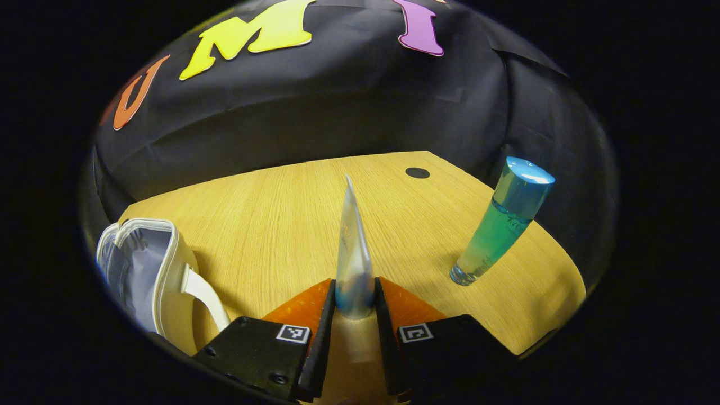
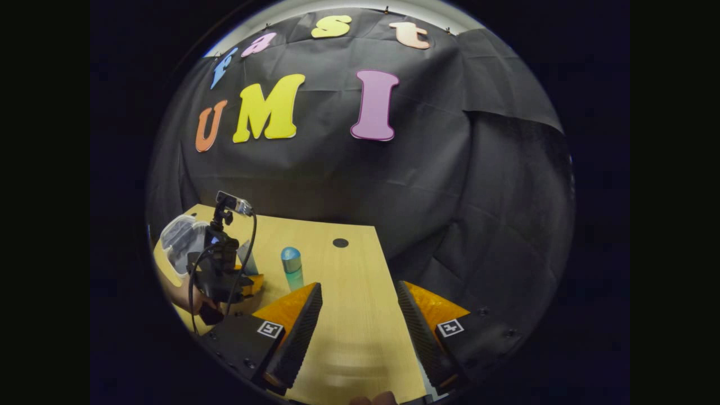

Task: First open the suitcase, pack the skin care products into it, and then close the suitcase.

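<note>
My left gripper (image 1: 355, 292) is shut on a silvery squeeze tube (image 1: 353, 247) with a bluish base, held upright above the wooden table (image 1: 270, 214). A green bottle with a blue cap (image 1: 500, 222) stands to its right on the table. The small white suitcase (image 1: 152, 270) lies open at the left, its pale lining showing. In the right gripper view, my right gripper (image 2: 357, 306) stands open over the table with nothing between its fingers. Farther left there, the left gripper (image 2: 222, 270) and a hand hold the tube (image 2: 247, 257), near the bottle (image 2: 292, 267) and the suitcase (image 2: 183, 239).
A black round hole (image 1: 417, 172) marks the table near its far corner. The table's right edge (image 2: 388, 292) runs close beside my right gripper, with black cloth behind and to the right.
</note>
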The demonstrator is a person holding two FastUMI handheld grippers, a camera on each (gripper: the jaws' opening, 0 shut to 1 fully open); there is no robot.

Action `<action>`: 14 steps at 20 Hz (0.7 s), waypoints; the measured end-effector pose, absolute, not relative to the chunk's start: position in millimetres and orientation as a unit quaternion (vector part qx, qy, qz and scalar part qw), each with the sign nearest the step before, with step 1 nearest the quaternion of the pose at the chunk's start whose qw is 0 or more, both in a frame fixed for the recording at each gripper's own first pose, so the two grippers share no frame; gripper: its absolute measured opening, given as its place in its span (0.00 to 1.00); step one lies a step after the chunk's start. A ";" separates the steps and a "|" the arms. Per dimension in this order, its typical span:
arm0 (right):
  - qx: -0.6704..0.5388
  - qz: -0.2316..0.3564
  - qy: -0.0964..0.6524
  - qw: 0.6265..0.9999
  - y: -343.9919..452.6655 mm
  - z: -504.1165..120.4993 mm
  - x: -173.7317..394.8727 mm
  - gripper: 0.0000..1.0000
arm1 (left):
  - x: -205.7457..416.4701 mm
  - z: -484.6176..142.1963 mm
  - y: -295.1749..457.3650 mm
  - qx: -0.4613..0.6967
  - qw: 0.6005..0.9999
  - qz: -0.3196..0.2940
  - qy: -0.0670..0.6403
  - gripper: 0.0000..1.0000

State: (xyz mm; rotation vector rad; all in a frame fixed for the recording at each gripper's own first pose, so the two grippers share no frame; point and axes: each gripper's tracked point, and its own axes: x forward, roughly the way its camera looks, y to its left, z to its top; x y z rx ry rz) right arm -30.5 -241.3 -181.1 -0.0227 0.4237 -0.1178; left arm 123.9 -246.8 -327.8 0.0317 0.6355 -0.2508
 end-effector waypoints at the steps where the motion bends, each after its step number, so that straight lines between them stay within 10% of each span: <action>1: -0.009 -0.050 0.213 0.976 -236.4 -183.2 -26.5 0.80 | 123.4 -327.6 -248.0 0.009 0.942 -0.127 0.312 0.43; 14: 0.048 0.061 0.258 0.963 -138.3 -288.9 69.4 0.80 | 24.0 -209.3 -165.7 -0.062 0.949 -0.090 0.295 0.40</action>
